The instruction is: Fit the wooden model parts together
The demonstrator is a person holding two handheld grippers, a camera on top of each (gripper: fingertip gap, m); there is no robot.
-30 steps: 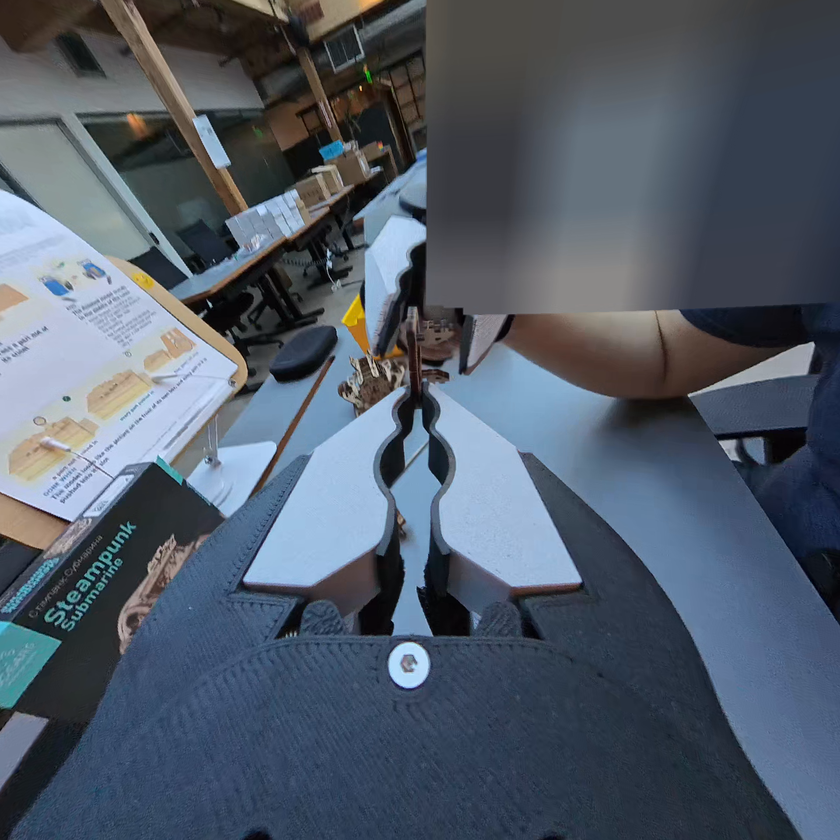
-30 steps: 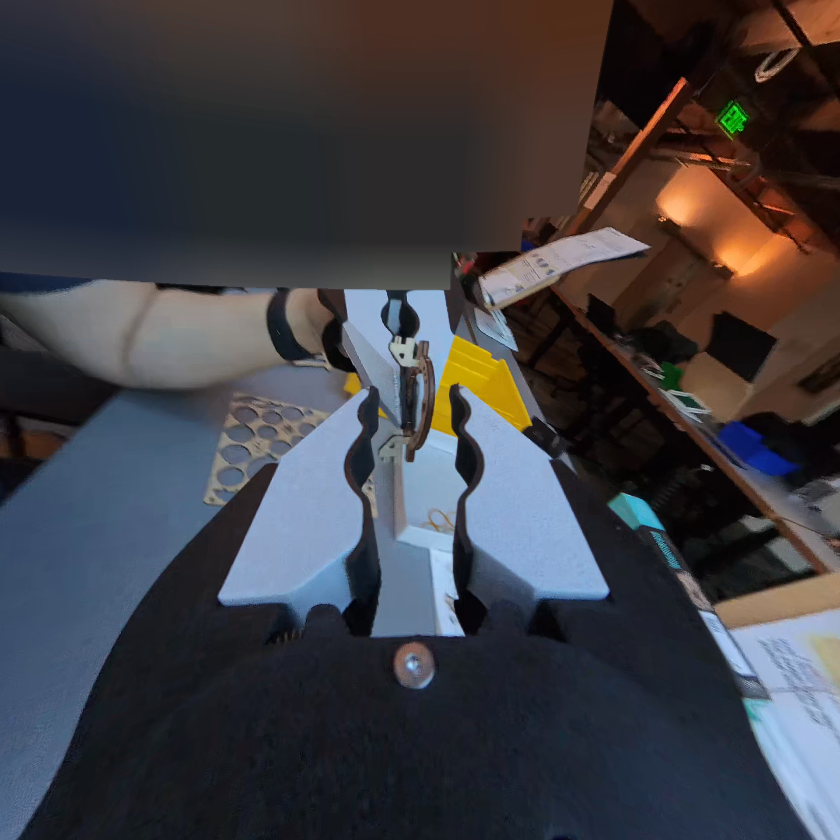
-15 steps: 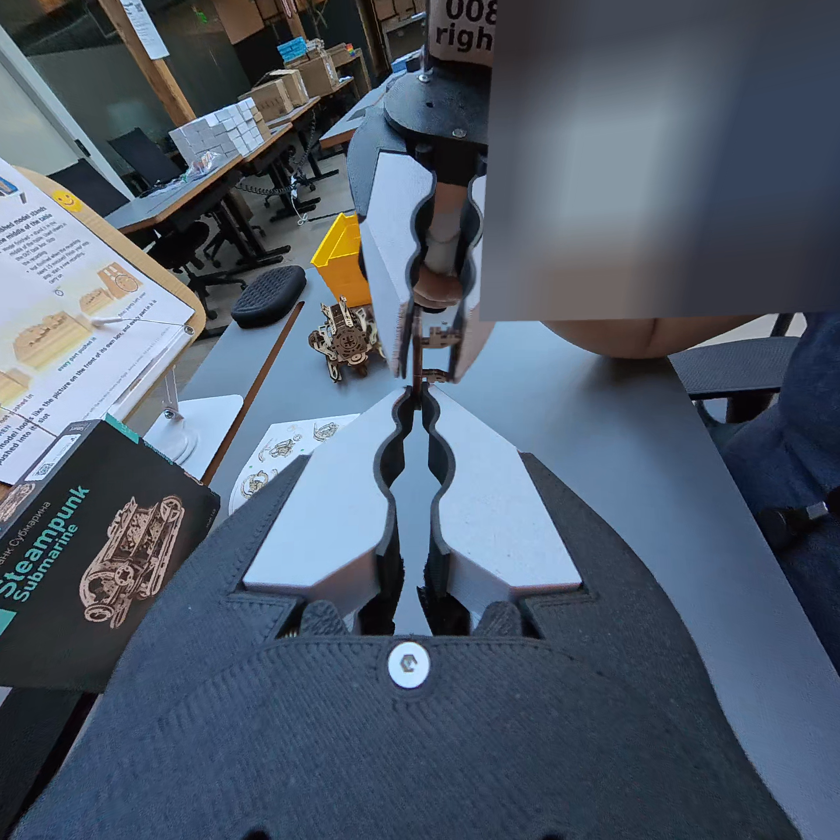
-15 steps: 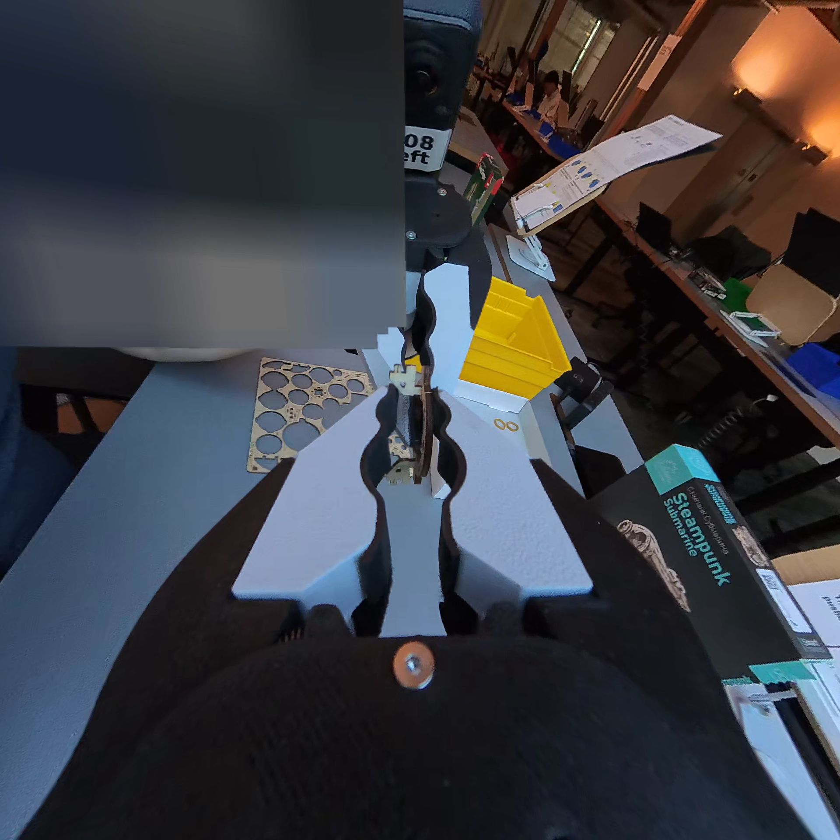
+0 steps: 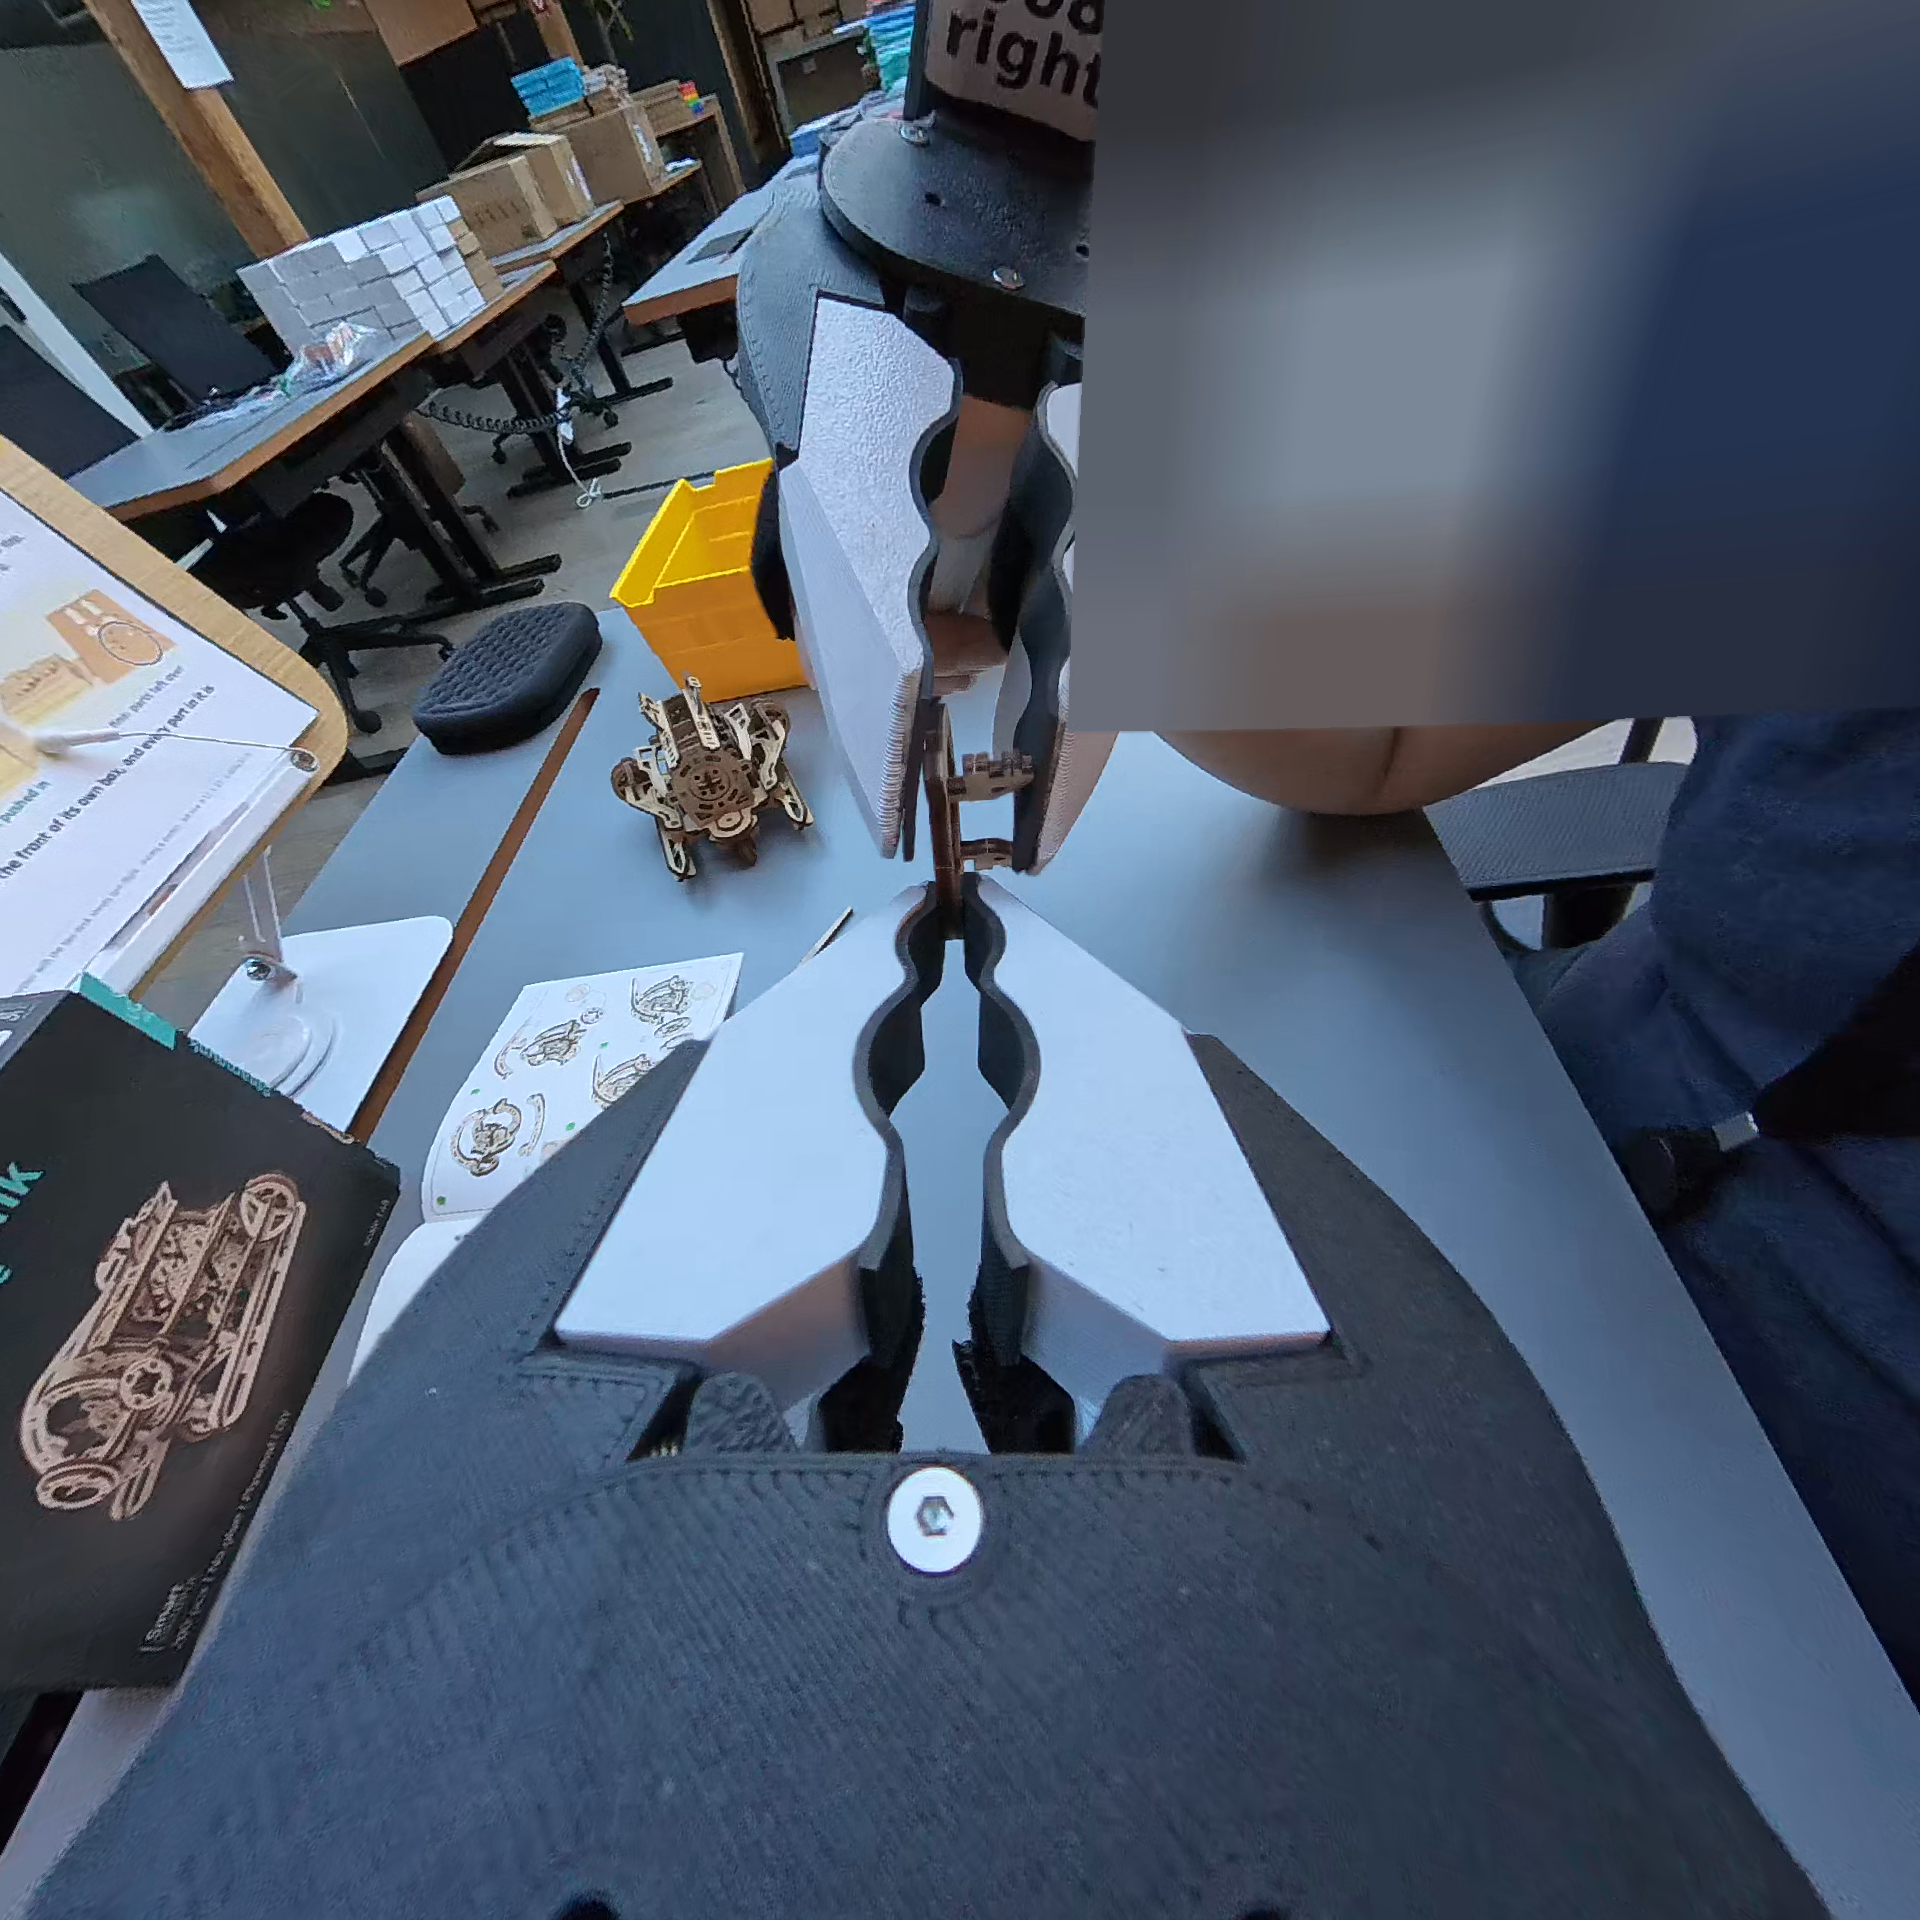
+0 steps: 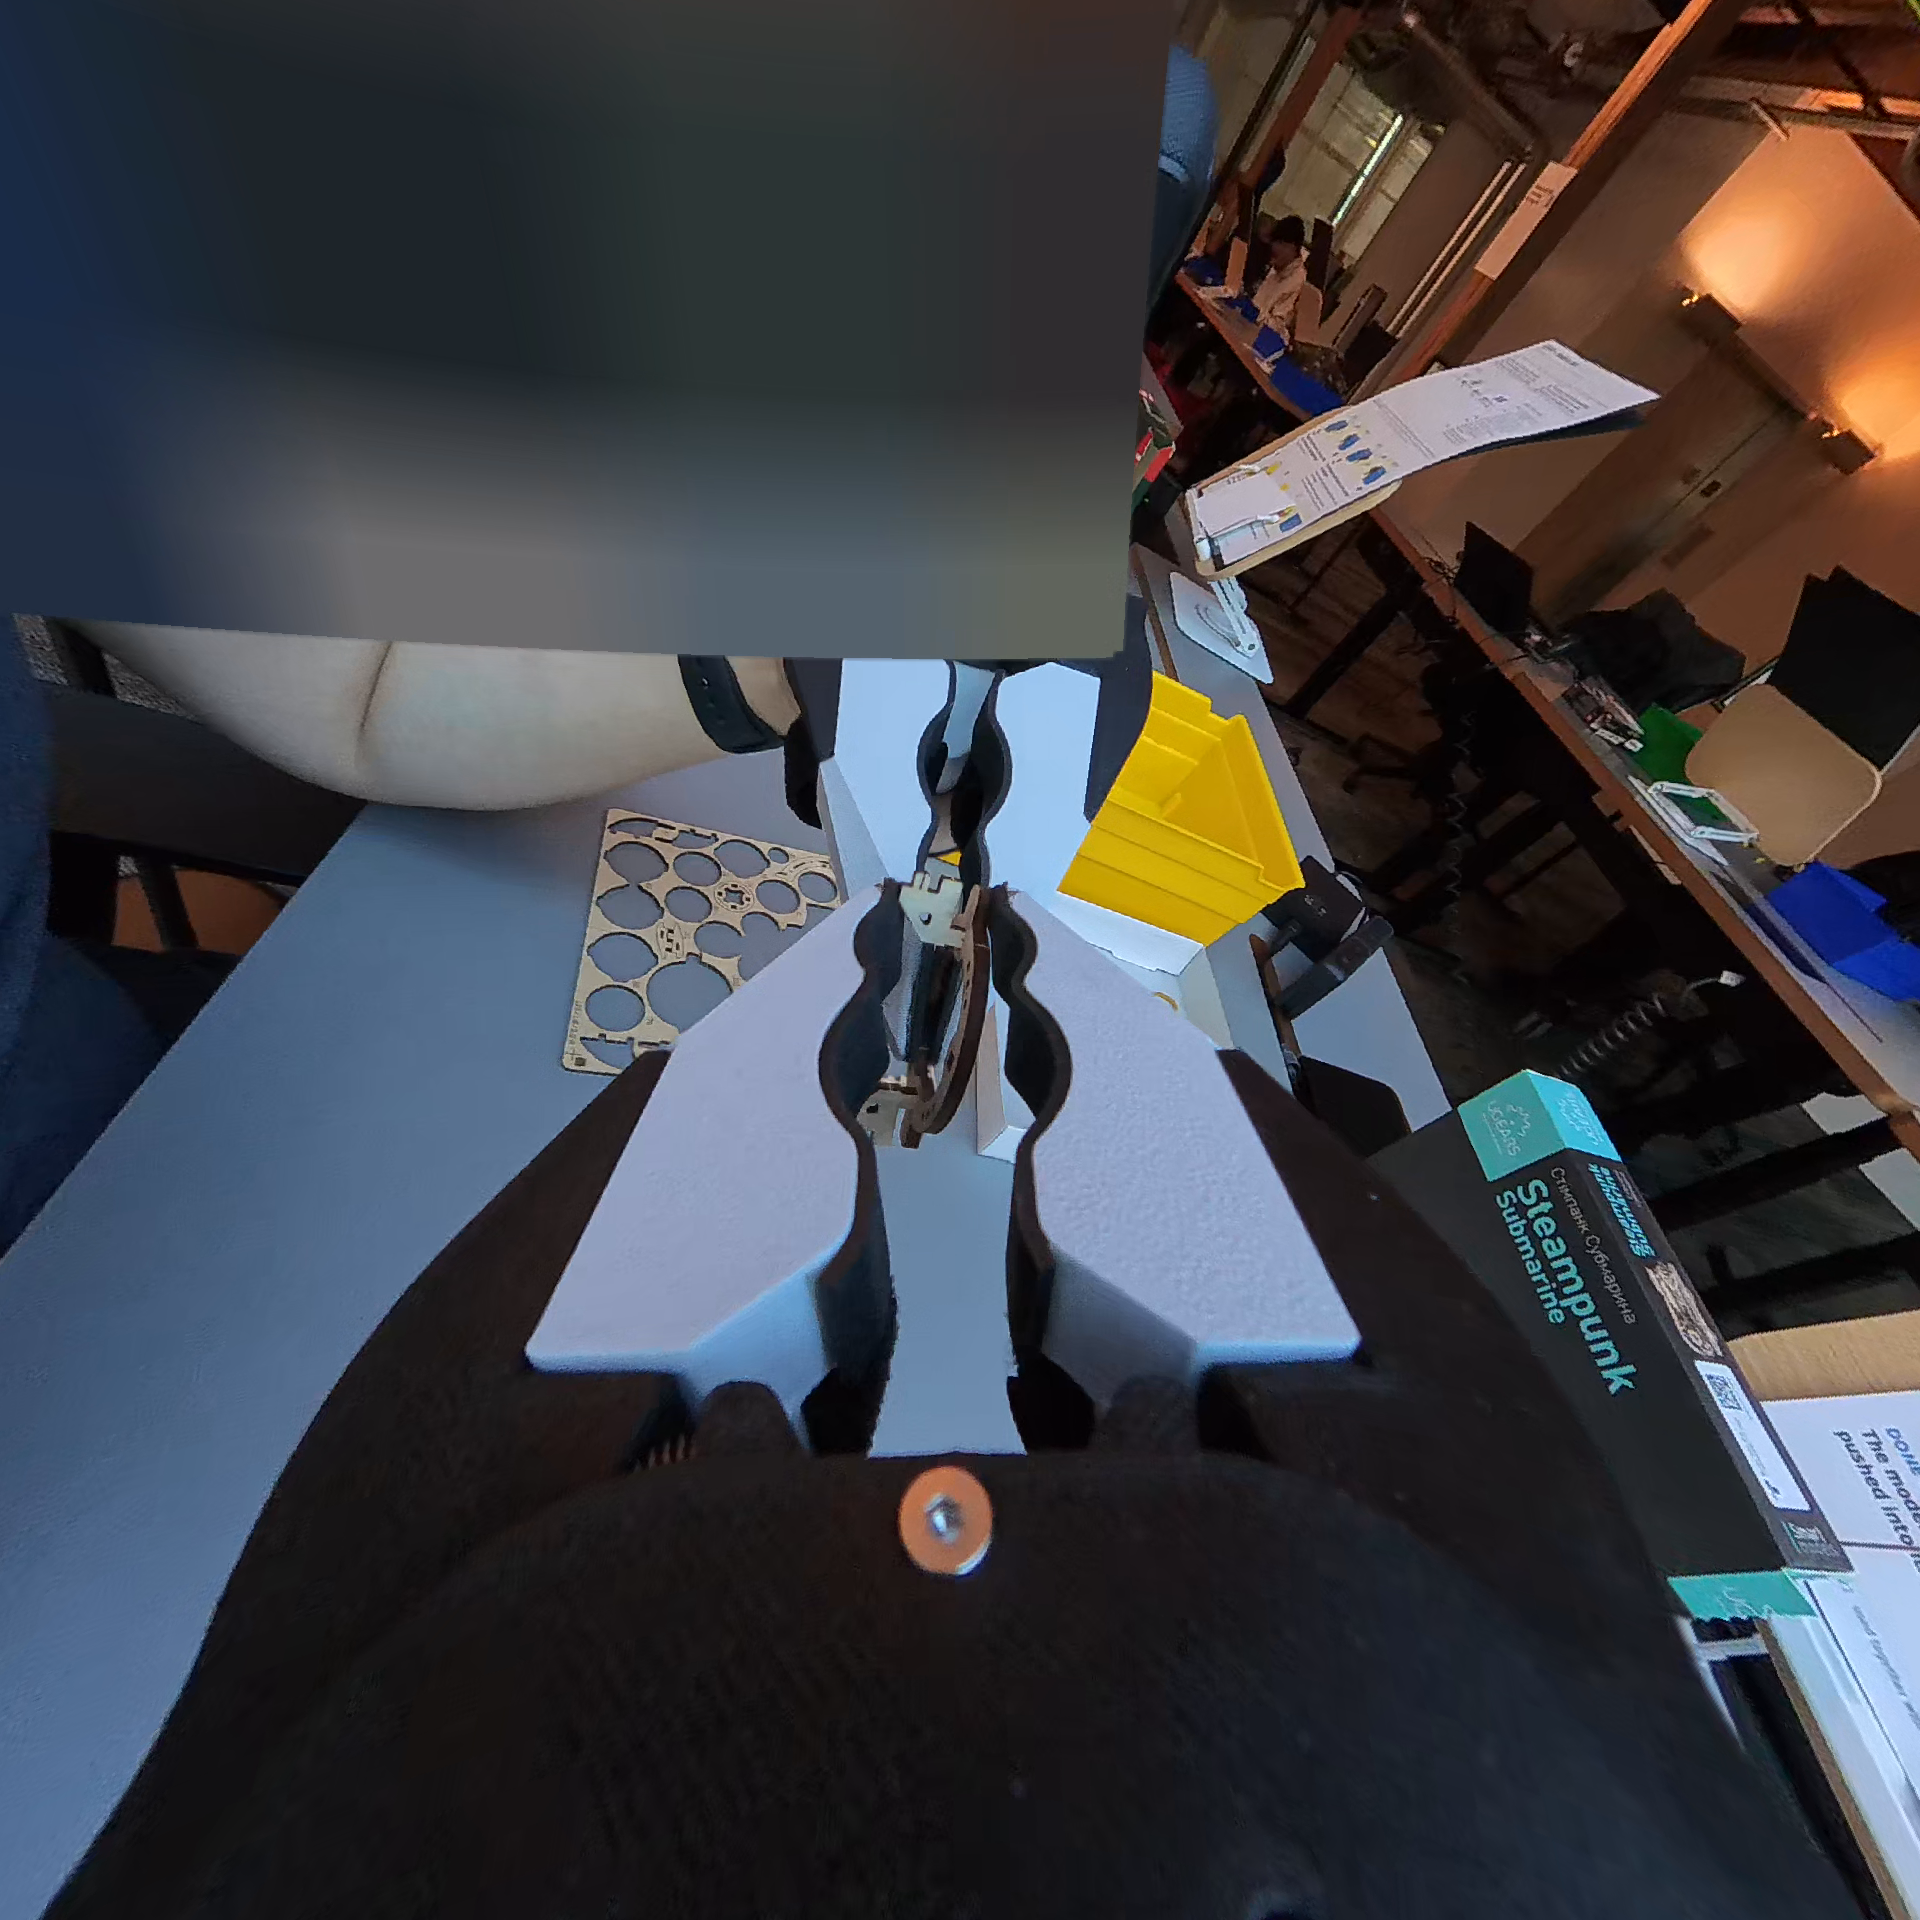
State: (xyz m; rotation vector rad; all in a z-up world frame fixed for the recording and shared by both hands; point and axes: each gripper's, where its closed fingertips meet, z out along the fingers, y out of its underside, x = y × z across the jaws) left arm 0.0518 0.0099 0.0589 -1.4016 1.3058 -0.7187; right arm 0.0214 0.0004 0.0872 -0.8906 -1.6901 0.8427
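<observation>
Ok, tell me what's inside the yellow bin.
The yellow bin shows only bare stepped yellow walls where its inside is visible. Its floor is hidden by its front wall and by the left gripper, so any contents cannot be seen.

The bin is bright yellow; the tabletop is plain grey. The kit box is black with teal trim and a tan line drawing. The assembled wooden model is pale tan with dark brown edges, and so is the punched-out parts sheet, patterned with round holes. The left gripper has white fingers with black pads, on a ribbed black body.
</observation>
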